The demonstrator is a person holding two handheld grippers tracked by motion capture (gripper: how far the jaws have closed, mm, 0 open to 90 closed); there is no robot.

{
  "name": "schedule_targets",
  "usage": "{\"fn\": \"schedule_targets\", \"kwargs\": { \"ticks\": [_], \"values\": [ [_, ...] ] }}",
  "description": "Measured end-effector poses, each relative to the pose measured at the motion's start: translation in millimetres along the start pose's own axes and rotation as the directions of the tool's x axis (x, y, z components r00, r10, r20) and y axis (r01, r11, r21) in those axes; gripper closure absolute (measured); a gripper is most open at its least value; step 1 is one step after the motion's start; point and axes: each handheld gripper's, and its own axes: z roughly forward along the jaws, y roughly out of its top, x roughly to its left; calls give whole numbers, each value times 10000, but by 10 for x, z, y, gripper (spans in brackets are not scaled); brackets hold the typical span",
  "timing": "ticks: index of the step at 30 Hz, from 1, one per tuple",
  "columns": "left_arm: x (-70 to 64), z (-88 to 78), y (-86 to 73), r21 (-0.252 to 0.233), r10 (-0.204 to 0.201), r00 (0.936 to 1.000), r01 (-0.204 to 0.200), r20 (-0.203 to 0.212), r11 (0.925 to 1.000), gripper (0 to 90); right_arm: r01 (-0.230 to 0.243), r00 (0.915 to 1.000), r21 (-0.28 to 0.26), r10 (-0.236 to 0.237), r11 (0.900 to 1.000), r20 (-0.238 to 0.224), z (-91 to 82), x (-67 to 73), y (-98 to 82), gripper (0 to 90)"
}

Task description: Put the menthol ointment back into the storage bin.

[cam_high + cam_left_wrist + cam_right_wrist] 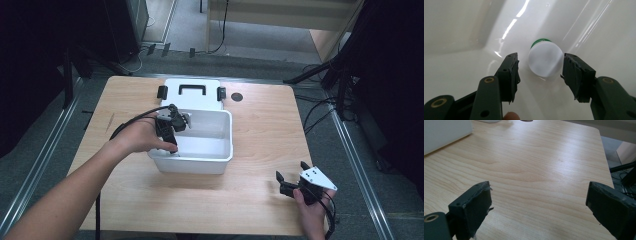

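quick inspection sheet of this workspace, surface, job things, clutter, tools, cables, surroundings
surface: light wooden table, with a dark round hole near its far edge
job's things: open white bin mid-table; small white-capped bottle with a green band lying on the bin floor; white lid with a black handle lying behind the bin
clutter: nothing seen
tools: left tool inside the bin, jaws on either side of the bottle with a gap showing on each side; right tool over bare table near the front right corner, jaws wide, nothing between them
cables: black cable trailing from the left tool; more on the floor beyond the table
surroundings: grey floor, metal rails, dark stands
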Motion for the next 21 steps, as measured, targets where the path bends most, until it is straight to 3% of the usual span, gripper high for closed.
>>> {"fn": "schedule_targets", "kwargs": {
  "ticks": [12,21],
  "values": [
    [-14,-469,-175,-904,-111,9998,99,-137,9959,472,-8,10000,28,8,10000,25,1,2,1,65],
    [-1,-737,-352,-1097,-222,9990,177,-397,9938,473,-1,10000,57,1,10000,25,2,5,2,65]
  ]
}}
